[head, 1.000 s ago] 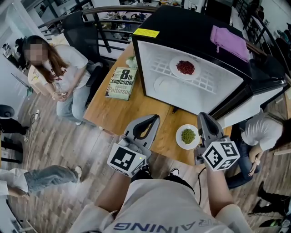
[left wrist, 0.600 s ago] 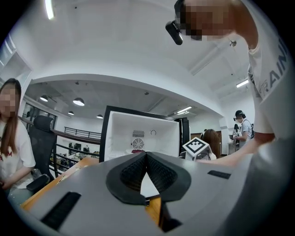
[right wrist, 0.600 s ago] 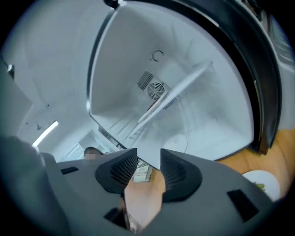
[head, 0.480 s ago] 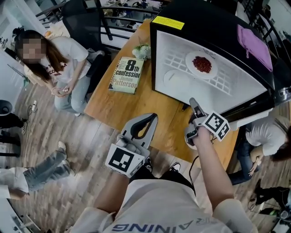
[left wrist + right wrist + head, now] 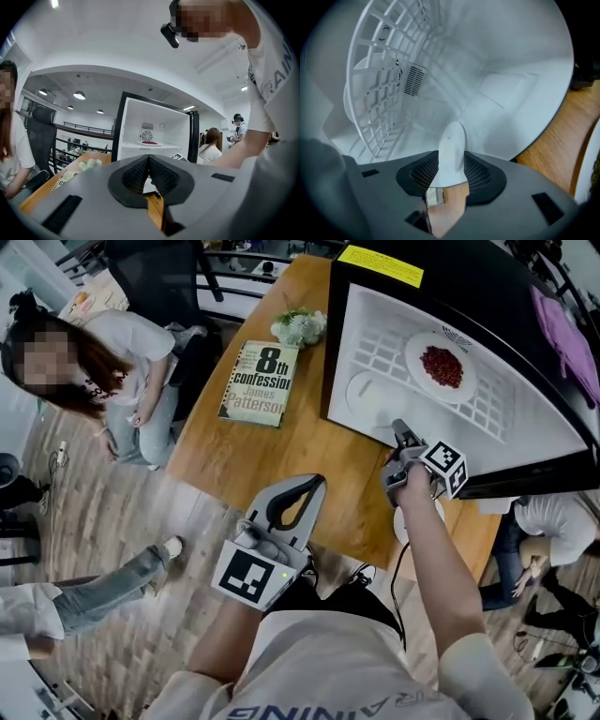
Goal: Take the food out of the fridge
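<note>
Head view: fridge [image 5: 380, 310] stands open on tabletop [image 5: 281, 456]. Plate of red food [image 5: 441, 367] sits on wire shelf [image 5: 487, 409] inside, untouched. Right hand-held gripper [image 5: 401, 430] low at fridge mouth, jaws just opened wide. Right gripper view: empty white dish [image 5: 451, 145] shows in gap between pads, contact unclear. Left hand-held gripper [image 5: 317, 484] near tabletop's front edge, jaws pressed together, nothing between. Book [image 5: 260, 382] lies left of fridge.

Fridge [image 5: 469, 277] black outside, white inside; red food [image 5: 442, 367] on white plate [image 5: 418, 346]; counter [image 5: 281, 456] brown wood grain; yellow sticker [image 5: 381, 265].
</note>
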Available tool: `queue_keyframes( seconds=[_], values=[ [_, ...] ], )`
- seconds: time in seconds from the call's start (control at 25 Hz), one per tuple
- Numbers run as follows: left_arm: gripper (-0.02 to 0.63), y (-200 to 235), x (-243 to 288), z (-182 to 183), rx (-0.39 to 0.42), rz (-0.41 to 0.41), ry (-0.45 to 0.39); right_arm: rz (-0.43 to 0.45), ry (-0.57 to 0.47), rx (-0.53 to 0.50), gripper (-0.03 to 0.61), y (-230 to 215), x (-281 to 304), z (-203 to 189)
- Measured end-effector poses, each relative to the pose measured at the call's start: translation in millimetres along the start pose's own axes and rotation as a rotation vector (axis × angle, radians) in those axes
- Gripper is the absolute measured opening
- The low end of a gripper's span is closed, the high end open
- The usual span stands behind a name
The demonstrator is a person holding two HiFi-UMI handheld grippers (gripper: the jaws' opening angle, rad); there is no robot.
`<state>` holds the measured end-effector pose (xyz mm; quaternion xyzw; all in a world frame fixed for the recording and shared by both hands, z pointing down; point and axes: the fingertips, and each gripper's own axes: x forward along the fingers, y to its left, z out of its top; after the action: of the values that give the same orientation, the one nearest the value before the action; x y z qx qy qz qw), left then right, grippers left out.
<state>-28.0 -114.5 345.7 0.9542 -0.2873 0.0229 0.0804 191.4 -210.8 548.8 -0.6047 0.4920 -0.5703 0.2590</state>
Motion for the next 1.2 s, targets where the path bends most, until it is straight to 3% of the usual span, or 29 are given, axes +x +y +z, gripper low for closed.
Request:
queue_keyframes(
  seconds=[0.24, 0.64, 0.72, 0.84, 1.2],
  values=[
    [0.006, 13.3, 2.3, -12.6, -0.025, 0.001, 0.016, -0.056, -0.004, 0.015, 0.161, -9.7, 21.2, 2.5],
    [0.006, 22.0, -0.2, -19.2, -0.044, -0.001, 0.033, -0.033, -0.027, 0.068, 0.16, -11.4, 31.9, 12.0],
    [0.008, 22.2, -0.7, -20.1, -0.045, -0.002, 0.036, -0.054, -0.036, 0.075, 0.14, -14.7, 32.0, 13.1],
    [0.008, 22.5, -2.4, -21.9, -0.047, -0.001, 0.041, -0.093, -0.043, 0.095, 0.045, -23.9, 30.1, 12.3],
    [0.006, 19.7, -5.4, -23.4, -0.043, -0.006, 0.046, -0.033, -0.044, 0.121, 0.035, -23.4, 7.8, -0.9]
  ],
)
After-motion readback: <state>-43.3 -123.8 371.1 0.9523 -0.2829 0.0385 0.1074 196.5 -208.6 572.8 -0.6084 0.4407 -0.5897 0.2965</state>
